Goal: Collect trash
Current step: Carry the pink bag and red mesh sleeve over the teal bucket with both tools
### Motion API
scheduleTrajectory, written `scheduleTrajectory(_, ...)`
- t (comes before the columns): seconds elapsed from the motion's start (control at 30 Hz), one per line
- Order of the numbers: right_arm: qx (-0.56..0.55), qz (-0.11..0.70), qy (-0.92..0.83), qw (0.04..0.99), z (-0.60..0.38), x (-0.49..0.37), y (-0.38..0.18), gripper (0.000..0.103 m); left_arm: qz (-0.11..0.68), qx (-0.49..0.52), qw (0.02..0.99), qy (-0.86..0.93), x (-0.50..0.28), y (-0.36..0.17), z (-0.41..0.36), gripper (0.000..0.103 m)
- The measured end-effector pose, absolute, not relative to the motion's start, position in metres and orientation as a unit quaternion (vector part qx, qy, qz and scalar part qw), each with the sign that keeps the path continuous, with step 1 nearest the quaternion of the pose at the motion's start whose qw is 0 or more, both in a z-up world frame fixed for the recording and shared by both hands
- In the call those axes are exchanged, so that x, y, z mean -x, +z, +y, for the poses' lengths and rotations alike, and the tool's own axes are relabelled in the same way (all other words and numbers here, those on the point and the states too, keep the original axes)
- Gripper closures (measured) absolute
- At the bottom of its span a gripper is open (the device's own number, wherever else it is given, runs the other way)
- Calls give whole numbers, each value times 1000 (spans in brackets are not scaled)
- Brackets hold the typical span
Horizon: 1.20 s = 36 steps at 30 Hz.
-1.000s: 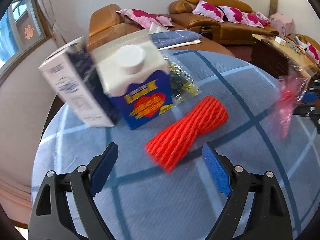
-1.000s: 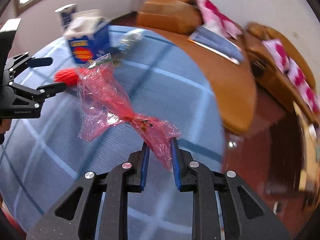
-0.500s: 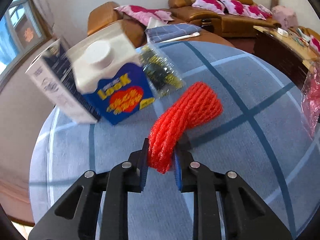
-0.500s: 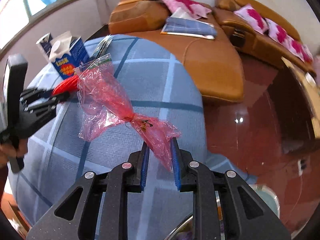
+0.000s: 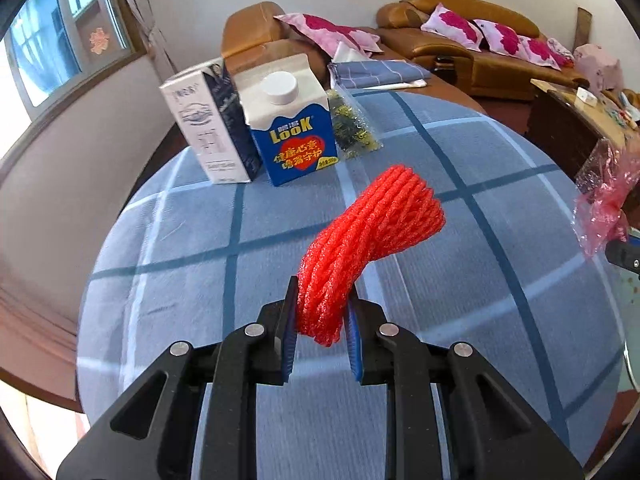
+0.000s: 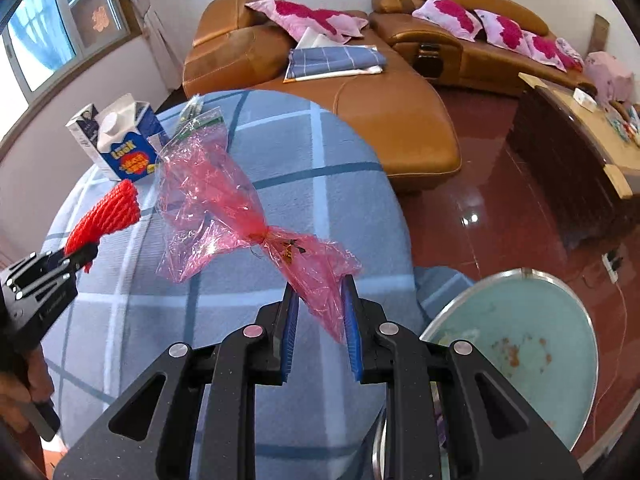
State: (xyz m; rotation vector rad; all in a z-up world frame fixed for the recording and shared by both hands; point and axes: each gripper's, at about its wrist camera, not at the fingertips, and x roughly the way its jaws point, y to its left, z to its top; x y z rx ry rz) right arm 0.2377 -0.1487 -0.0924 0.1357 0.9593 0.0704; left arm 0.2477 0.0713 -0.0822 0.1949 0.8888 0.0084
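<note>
The left claw (image 5: 320,320) is clamped on the near end of a red foam net sleeve (image 5: 372,232), held clear above the blue checked desk (image 5: 180,240); its long axis runs away from the claw, up and to the right. The right claw (image 6: 318,316) pinches one end of a crumpled pink plastic bag (image 6: 208,200), which stretches up and left over the desk. Two cartons (image 5: 256,120) stand upright at the far edge. A round bin (image 6: 520,344), probably lined, sits beside the desk.
</note>
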Motion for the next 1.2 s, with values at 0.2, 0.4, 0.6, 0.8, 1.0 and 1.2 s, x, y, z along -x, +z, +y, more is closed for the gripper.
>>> scheduleTrajectory(0.2, -77, 449, 22, 890, -140, -213, -88, 80, 425, -79, 901, 11, -219, -75, 68, 82)
scheduleTrajectory(0.4, -91, 435, 19, 896, -138, -184, -85, 80, 422, -57, 905, 9, -191, -71, 62, 82)
scheduleTrajectory(0.6, -97, 427, 9, 899, -140, -158, -87, 80, 424, -37, 905, 6, -165, -73, 54, 82)
scheduleTrajectory(0.8, -93, 423, -1, 901, -145, -138, -89, 80, 432, -37, 901, -1, -143, -82, 39, 82)
scheduleTrajectory(1.0, -96, 418, -15, 903, -159, -116, -90, 80, 426, -46, 904, -14, -125, -80, 20, 82)
scheduleTrajectory(1.2, -105, 414, -33, 904, -179, -100, -93, 80, 419, -54, 906, -25, -111, -79, 1, 82)
